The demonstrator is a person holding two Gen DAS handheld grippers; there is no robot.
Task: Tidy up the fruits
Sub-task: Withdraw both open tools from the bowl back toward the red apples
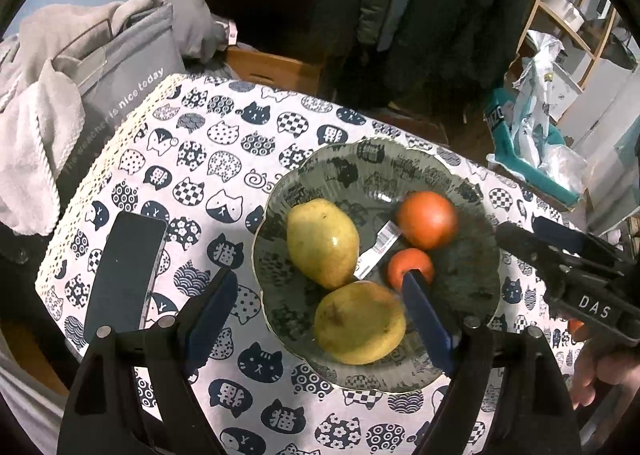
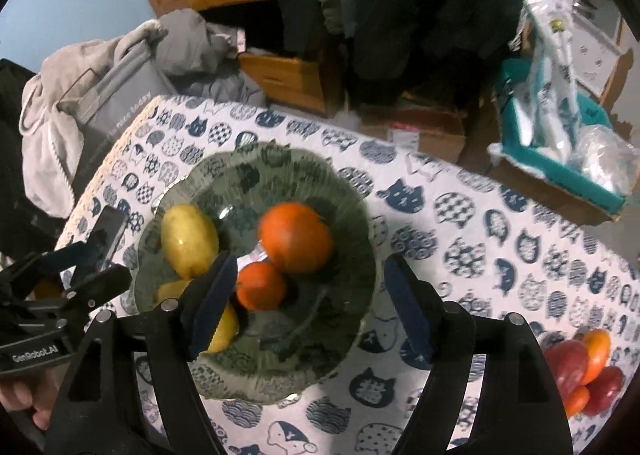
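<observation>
Both grippers hang over the glass bowl (image 2: 352, 215) with fingers spread wide and nothing between them: left gripper (image 1: 324, 307) sits above the near pear (image 1: 358, 321), right gripper (image 2: 310, 307) above the small orange (image 2: 260, 285). Bowl already holds the sorted lot: two pears, far pear (image 1: 322, 241) included, plus the big orange (image 2: 295, 237), grouped by kind, probably why they're packed together. Loose red and orange fruits (image 2: 584, 371) sit well apart on the tablecloth (image 2: 480, 255), likely next.
</observation>
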